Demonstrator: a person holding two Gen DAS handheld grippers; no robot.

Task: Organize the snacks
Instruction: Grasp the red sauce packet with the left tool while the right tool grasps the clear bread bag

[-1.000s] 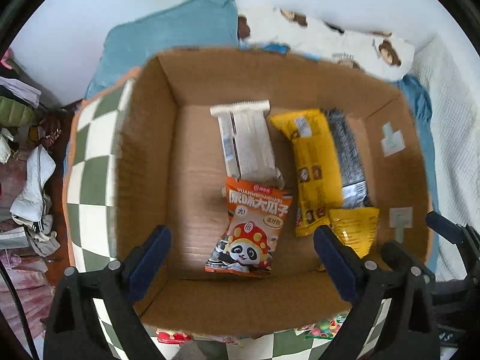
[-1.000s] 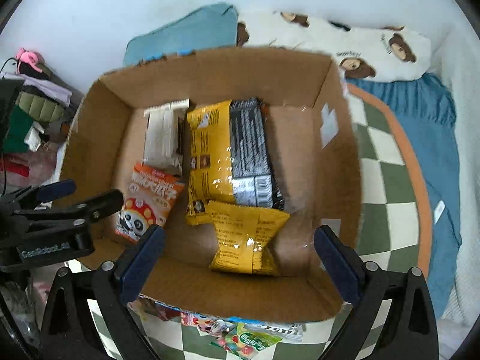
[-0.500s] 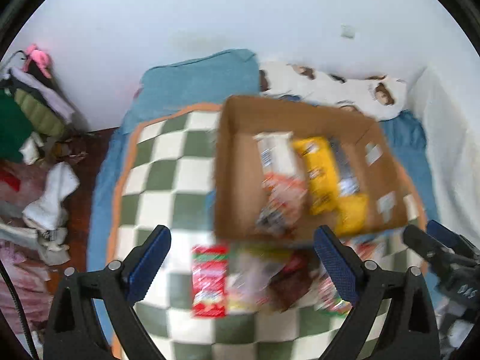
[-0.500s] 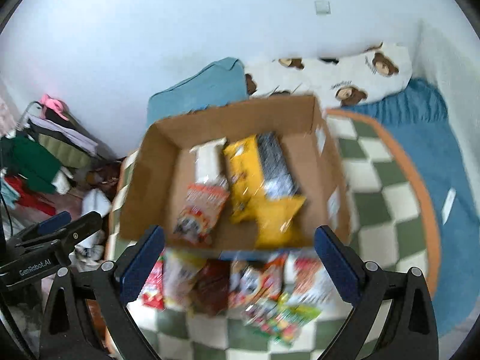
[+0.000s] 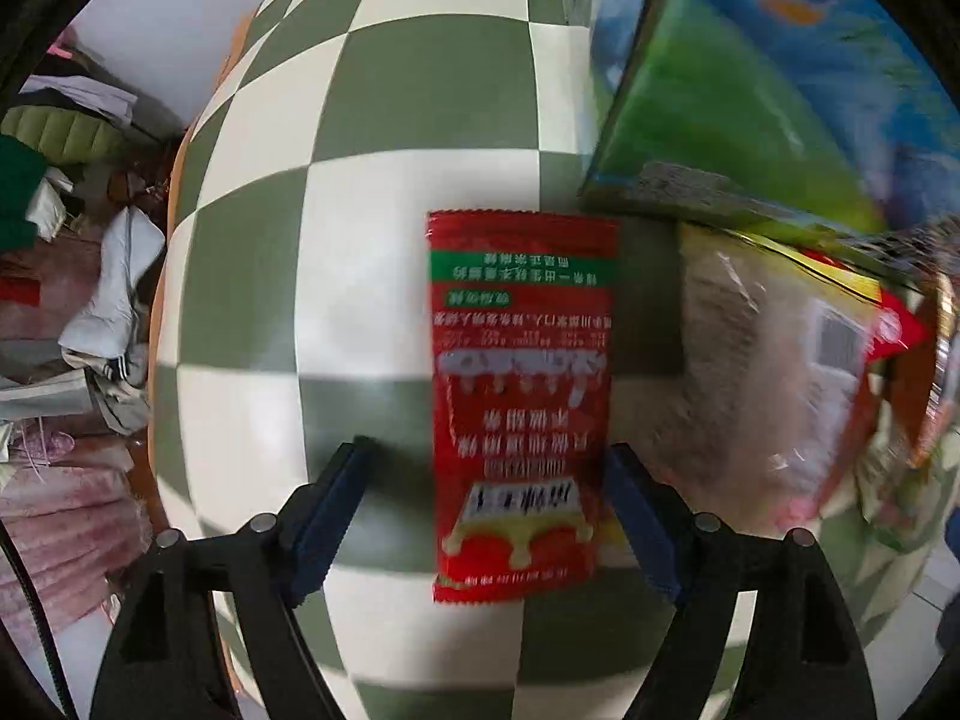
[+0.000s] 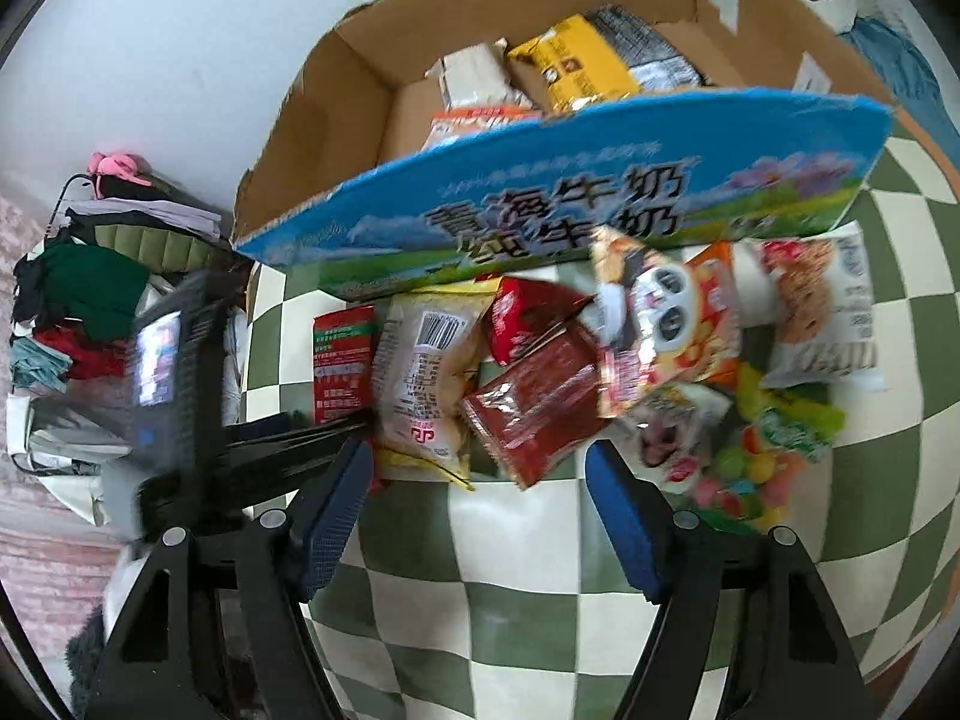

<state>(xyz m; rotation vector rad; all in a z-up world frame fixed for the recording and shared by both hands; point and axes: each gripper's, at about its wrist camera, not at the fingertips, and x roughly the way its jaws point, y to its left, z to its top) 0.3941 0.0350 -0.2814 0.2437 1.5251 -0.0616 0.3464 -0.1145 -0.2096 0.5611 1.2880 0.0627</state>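
Closest thing: the left gripper (image 5: 486, 510) is spread wide and low over the checkered mat (image 5: 270, 300), with the near end of the red sachet (image 5: 519, 396) sitting between its pads, nothing pinched yet. That packet lies flat on the mat, long side pointing away from the tool. My guess is it's light, floppy and a bit slick, so grabbing across the narrow width near the bottom seal makes sense, though a flat packet is hard to get under. There's bare mat on its left side; the right side is tight against a pale bag (image 5: 762, 360).

The right gripper (image 6: 474, 504) is also wide open, holding nothing, hanging over the near edge of the snack pile. Just ahead of it sit a dark red pouch (image 6: 534, 408) and the panda bag (image 6: 666, 324), all overlapping.

Further back is the cardboard box (image 6: 336, 120), already holding a few packs. Its blue printed front wall (image 6: 540, 204) stands right behind the pile, so anything has to be lifted over that.
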